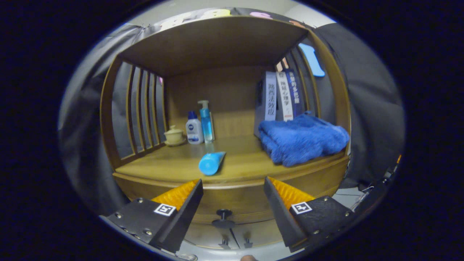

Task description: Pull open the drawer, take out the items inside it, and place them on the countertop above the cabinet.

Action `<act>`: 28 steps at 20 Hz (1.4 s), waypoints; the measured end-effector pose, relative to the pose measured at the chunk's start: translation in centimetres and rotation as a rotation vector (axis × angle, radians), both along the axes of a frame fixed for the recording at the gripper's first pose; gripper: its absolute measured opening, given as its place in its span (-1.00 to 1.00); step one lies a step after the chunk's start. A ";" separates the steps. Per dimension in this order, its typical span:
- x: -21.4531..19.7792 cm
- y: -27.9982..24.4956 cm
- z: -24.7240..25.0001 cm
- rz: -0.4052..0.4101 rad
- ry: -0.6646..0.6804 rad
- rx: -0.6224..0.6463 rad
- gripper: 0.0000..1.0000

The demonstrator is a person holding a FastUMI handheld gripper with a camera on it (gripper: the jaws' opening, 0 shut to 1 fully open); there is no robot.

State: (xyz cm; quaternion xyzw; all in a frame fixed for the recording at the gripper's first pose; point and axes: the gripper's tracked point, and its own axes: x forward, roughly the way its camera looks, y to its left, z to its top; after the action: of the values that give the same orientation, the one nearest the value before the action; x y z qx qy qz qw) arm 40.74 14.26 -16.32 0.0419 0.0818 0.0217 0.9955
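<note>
Your gripper point(232, 190) is wide open, holding nothing, with the drawer knob point(224, 214) between its fingers but lower. Closing now, you may miss the knob and scrape the drawer point(232, 203) front.

The gripper point(232, 203) has two wedge-shaped fingers with ribbed inner pads point(177, 194), jaws spread wide with nothing between them. Each finger mount (a flat textured block) carries a small square black-and-white marker point(165, 209) and several round screw heads point(146, 232).
</note>
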 end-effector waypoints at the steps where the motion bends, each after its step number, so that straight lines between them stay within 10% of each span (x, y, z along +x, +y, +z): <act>1: -0.3 -1.2 1.7 0.000 -0.029 -0.001 1.00; 17: -12.2 -25.6 11.8 -0.082 -0.314 -0.111 0.99; 28: -16.6 -29.5 3.9 0.014 -0.261 -0.007 0.99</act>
State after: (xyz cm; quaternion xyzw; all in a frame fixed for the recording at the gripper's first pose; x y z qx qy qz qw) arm 24.15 -15.24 -12.41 0.0347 -0.0483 0.0334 0.9977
